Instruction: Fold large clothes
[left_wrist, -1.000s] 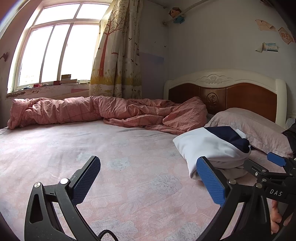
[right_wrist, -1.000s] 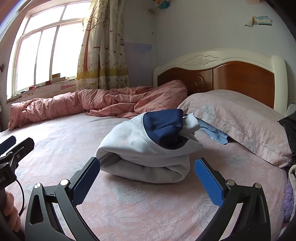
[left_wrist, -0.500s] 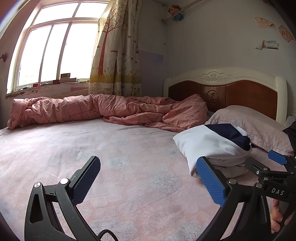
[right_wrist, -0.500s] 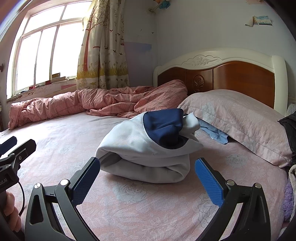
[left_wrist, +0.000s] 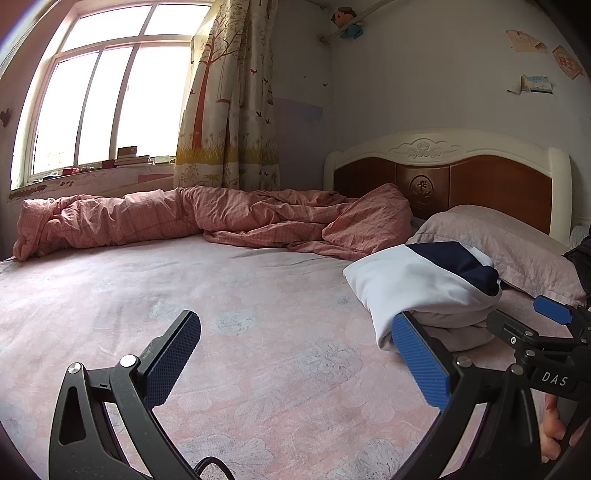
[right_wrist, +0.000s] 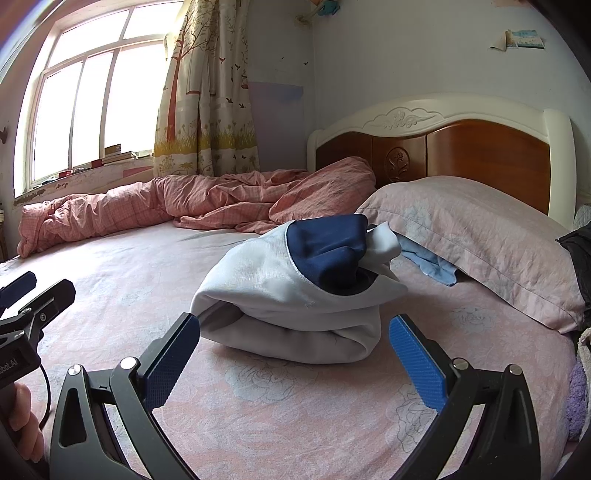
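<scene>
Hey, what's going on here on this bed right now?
A person holds a two-finger gripper in each hand over a bed. A white and navy garment lies in a folded bundle near the pillow. The right gripper is open just in front of it; the left gripper is open too, off to the side. Neither touches it.

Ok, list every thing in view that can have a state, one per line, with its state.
left gripper: open, holding nothing, above the bed sheet.
right gripper: open, holding nothing, facing the garment.
white and navy garment: folded into a bundle, lying on the bed sheet.
pink quilt: bunched along the far side.
pillow: lying at the headboard, over a blue cloth.
curtain: drawn aside.
</scene>
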